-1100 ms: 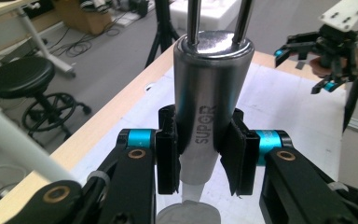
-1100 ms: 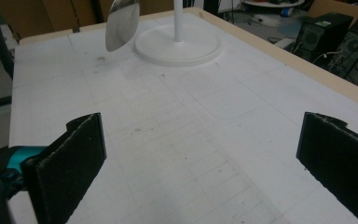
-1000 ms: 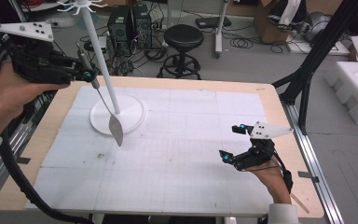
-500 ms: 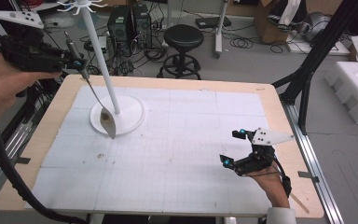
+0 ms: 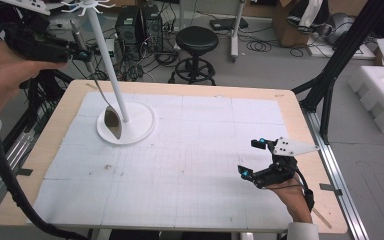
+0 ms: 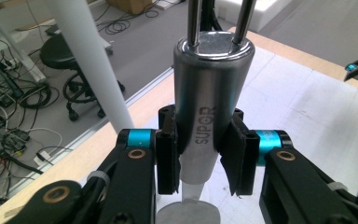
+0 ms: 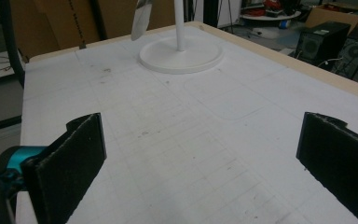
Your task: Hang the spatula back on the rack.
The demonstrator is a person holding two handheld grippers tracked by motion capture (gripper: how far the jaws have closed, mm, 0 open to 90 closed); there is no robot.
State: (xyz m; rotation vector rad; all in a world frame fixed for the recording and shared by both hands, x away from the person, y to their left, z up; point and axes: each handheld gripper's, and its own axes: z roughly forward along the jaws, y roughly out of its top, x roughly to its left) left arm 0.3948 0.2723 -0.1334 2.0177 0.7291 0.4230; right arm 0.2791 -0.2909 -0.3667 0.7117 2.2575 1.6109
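At the far left, the left hand (image 5: 2,70) holds the left claw (image 5: 80,50) high above the surface (image 5: 205,165), clamped on a steel ladle (image 5: 100,95) hanging beside the white stand (image 5: 125,122). The left gripper view reads "SUPOR" on the handle. At the near right, the right claw (image 5: 252,160) rests low, gaping wide with nothing between its pads (image 7: 81,144).

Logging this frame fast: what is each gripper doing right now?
Left gripper: shut on the metal ladle, gripped by its handle.
Right gripper: open, holding nothing, over the white mat.
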